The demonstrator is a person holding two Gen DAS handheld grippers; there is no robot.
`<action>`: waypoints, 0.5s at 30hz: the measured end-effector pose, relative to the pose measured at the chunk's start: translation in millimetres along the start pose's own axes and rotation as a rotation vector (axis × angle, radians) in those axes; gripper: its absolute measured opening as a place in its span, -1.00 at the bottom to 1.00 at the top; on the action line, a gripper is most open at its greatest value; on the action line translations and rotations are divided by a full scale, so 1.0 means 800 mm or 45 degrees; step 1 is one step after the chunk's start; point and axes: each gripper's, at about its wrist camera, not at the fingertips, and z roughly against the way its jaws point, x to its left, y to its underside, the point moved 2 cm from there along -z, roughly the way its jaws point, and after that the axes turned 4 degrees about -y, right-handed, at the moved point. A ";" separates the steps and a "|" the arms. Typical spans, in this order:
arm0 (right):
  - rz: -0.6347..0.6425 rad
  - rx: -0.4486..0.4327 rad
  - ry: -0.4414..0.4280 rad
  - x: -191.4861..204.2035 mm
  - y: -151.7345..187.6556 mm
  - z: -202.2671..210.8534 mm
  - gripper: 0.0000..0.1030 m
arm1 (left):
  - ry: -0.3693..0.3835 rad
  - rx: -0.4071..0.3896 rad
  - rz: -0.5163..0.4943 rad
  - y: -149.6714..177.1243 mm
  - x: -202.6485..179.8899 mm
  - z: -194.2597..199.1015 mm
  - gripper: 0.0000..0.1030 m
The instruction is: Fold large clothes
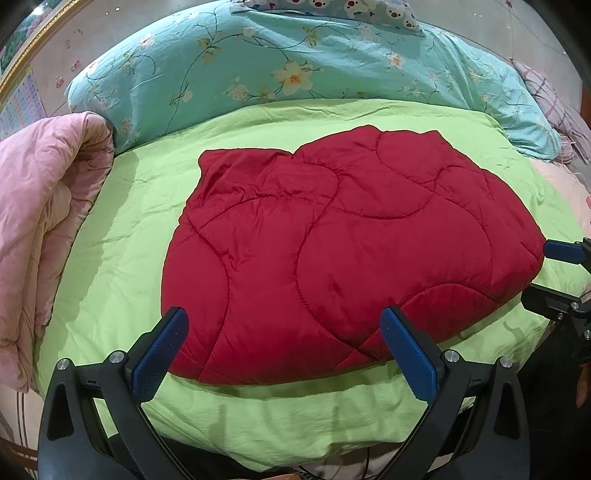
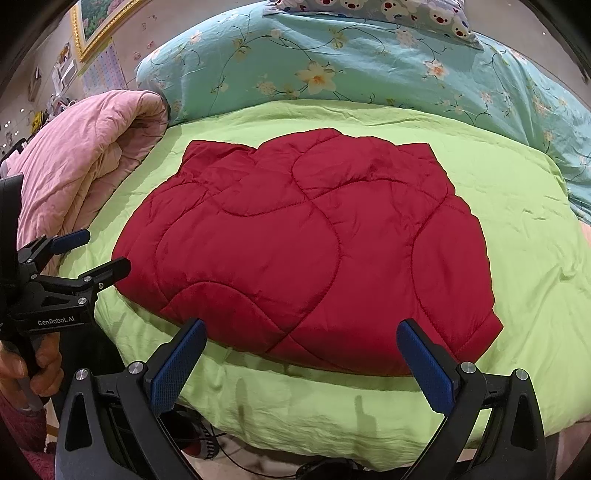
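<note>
A red quilted garment (image 1: 332, 251) (image 2: 295, 251) lies folded into a rough rectangle on a lime-green cover (image 1: 122, 240) (image 2: 528, 221) over the bed. My left gripper (image 1: 284, 317) is open at the garment's near edge, with its blue pads (image 1: 159, 354) on either side of the near-left part and holding nothing. My right gripper (image 2: 302, 326) is also open, straddling the near-right part of the same edge. Each gripper shows in the other's view: the right gripper (image 1: 543, 273) at the garment's right corner, the left gripper (image 2: 103, 251) by its left corner, held by a hand (image 2: 33, 365).
A rolled pink quilt (image 1: 44, 221) (image 2: 85, 158) lies along the left of the bed. A teal floral duvet (image 1: 295, 66) (image 2: 351, 62) is piled at the back with a bear-print pillow (image 1: 332, 7) on it. A plaid pillow (image 1: 554, 103) sits far right. The bed edge is just below the grippers.
</note>
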 end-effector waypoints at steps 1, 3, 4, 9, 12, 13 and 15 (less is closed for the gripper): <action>0.000 0.000 -0.001 0.000 0.000 0.000 1.00 | 0.000 0.000 -0.001 0.000 0.000 0.000 1.00; 0.001 0.000 0.001 0.001 0.000 0.001 1.00 | -0.002 -0.003 -0.001 0.000 -0.001 0.001 1.00; 0.003 -0.001 0.004 0.001 0.000 0.001 1.00 | -0.001 -0.003 -0.001 0.000 -0.001 0.002 1.00; 0.004 0.000 0.005 0.002 0.001 0.001 1.00 | 0.000 -0.003 0.001 0.000 -0.002 0.002 1.00; 0.005 0.004 0.004 0.002 0.001 0.000 1.00 | 0.000 -0.002 0.001 0.000 -0.002 0.002 1.00; 0.005 0.005 0.003 0.002 0.002 0.000 1.00 | 0.000 -0.002 0.001 0.000 -0.002 0.002 1.00; 0.006 0.006 0.005 0.002 0.002 -0.001 1.00 | 0.001 -0.001 0.002 0.000 -0.002 0.003 1.00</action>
